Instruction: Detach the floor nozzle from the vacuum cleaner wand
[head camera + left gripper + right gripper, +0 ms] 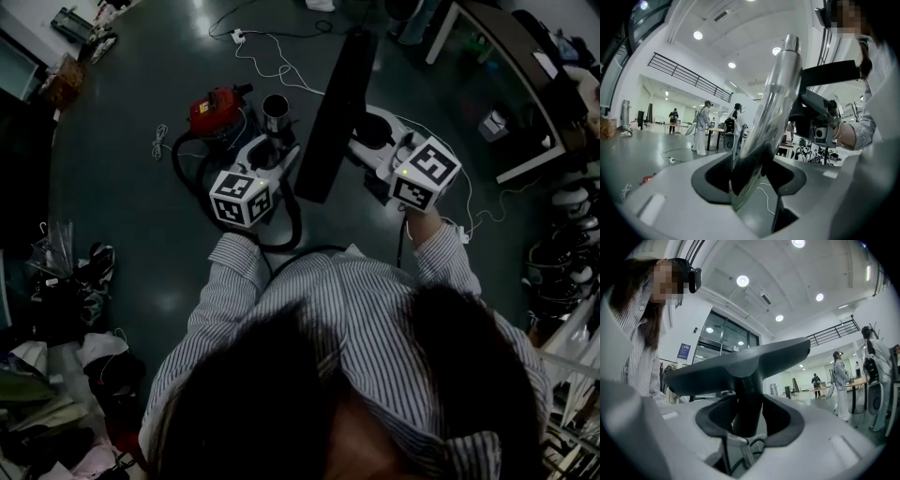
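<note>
Seen from above, two hand-held grippers meet near the frame's centre. The left gripper [277,145], centre left, is clamped on the chrome wand [776,98], whose bare top end stands free. The right gripper [364,131], centre right, grips the neck of the black floor nozzle [336,112], held in the air just beside the wand. The two parts look already separated. It seems best to keep both grips firm, draw the nozzle clear of the wand tip, then lower it flat.

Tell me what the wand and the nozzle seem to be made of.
Wand: likely polished metal with a chrome-like finish; it mirrors the room and lights.
Nozzle: probably moulded plastic, dark grey and matte; its surface is dull and even, without sharp reflections.
</note>
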{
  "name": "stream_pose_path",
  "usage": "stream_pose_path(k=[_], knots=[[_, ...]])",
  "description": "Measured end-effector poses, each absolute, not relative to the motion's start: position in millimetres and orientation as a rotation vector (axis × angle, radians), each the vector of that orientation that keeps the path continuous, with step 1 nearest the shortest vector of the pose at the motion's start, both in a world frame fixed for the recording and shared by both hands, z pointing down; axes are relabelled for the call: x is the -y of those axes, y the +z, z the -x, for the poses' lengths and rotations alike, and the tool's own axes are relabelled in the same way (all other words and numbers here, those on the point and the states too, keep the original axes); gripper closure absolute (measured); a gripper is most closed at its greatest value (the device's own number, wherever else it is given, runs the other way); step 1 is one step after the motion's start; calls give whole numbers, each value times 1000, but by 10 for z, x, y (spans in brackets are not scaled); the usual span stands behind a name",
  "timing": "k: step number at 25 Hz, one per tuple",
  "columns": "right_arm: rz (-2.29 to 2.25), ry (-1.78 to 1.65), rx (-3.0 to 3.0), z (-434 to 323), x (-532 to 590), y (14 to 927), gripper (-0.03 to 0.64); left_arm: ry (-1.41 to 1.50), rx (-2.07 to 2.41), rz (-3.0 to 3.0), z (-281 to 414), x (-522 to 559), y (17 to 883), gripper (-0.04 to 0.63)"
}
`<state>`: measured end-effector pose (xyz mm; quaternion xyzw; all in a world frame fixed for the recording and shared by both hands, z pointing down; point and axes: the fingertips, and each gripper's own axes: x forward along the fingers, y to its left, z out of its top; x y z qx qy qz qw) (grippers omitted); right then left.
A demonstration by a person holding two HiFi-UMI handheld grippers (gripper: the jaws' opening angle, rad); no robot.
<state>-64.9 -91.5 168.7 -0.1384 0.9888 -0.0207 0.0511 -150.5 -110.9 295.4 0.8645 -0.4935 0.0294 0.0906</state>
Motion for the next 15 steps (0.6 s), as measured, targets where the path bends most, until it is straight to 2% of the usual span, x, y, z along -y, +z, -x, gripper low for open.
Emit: stream_pose_path(k=[15], knots=[[404,-11,-3024,608,864,1644,448,61,1447,-2581,1411,1110,2928,388]])
